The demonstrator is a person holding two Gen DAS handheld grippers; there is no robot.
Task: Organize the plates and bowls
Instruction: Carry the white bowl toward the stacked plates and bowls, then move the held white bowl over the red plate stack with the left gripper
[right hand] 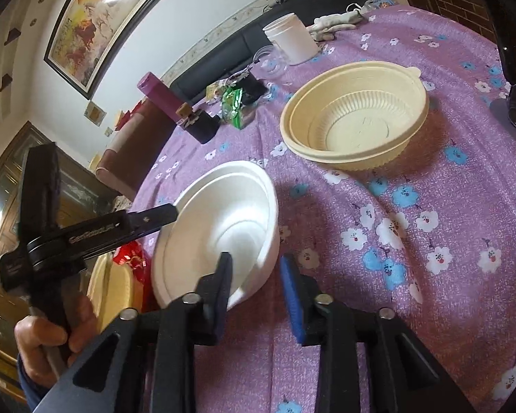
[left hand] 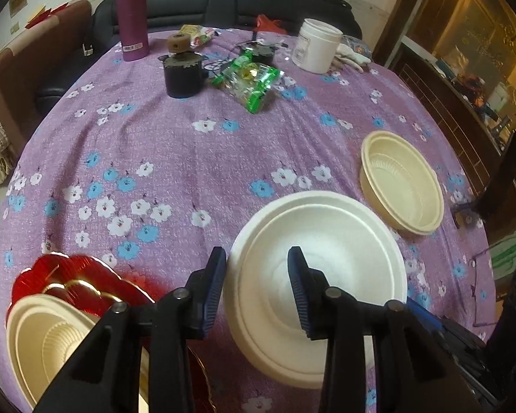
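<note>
Where the white bowl (left hand: 313, 234) is parked: on the bench, near edge, between a red plate and a cream bowl; smooth, matte, foam-like, round with a stepped rim.
Left gripper (left hand: 256, 254): spread fairly wide, the white bowl's left rim straddled, one ribbed blue pad outside and one inside; no squeeze is seen.
Right gripper (right hand: 254, 261): parted only narrowly, the bowl's near wall caught between the fingers, dark pad inside, blue pad outside; pads aren't seen pressing tbh.
Hand (right hand: 48, 337): wrapped round the left gripper's black handle, seen from the right wrist view.
Cream bowl (left hand: 402, 186): hard plastic look, round, ribbed fluting on the inner wall, small tab on the rim; upright, well apart from both grippers.
Second cream bowl (left hand: 41, 330): same ribbed kind, sat on the red plate.
Red plate (left hand: 68, 272): shiny foil, scalloped edge, gold trim.
Bench cover (left hand: 189, 172): purple speckled cloth, wrinkled, printed with white and blue flowers.
Far clutter: tall purple flask (left hand: 132, 13), white cylindrical tub (left hand: 316, 46), crinkly green wrapper (left hand: 251, 79).
</note>
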